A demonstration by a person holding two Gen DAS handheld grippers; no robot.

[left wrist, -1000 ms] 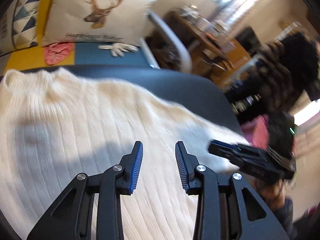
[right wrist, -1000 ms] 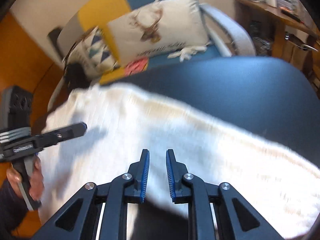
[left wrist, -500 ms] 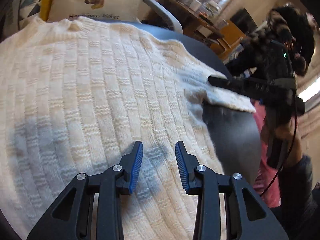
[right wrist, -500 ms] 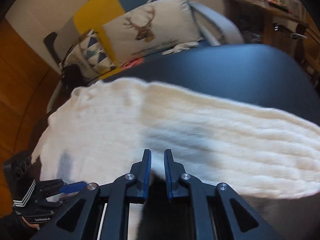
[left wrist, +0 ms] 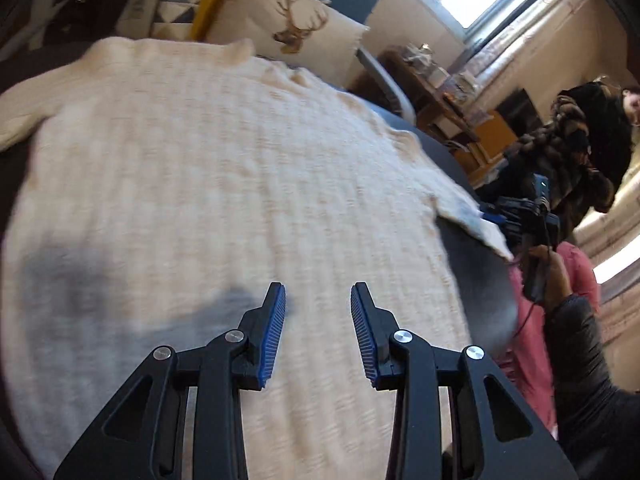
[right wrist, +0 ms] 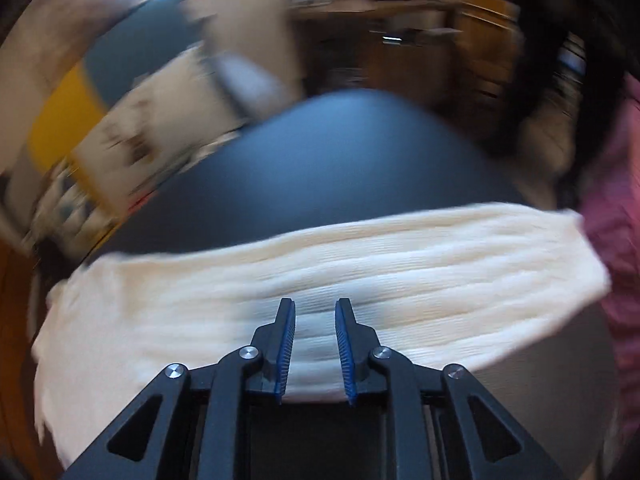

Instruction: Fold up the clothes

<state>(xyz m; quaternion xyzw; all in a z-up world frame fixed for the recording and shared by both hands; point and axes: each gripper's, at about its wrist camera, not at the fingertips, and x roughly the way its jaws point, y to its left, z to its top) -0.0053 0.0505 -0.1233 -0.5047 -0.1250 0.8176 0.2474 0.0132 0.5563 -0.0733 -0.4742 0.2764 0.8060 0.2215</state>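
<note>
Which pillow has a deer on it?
The cream pillow right behind the white sweater. The pillow to its left shows blue and grey triangles instead.

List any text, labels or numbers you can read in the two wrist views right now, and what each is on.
None can be read.
Dark lettering on the pale cushion at the top left of the left wrist view: cropped and blurred.
Deer cushion: only the antlered head shows, no words.
Right wrist view: motion-blurred; nothing legible on the sweater or behind it.

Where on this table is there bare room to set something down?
The dark table is bare beyond the sweater's far edge, toward the cushions. Another bare strip lies near its right corner. The left side is all sweater.
</note>
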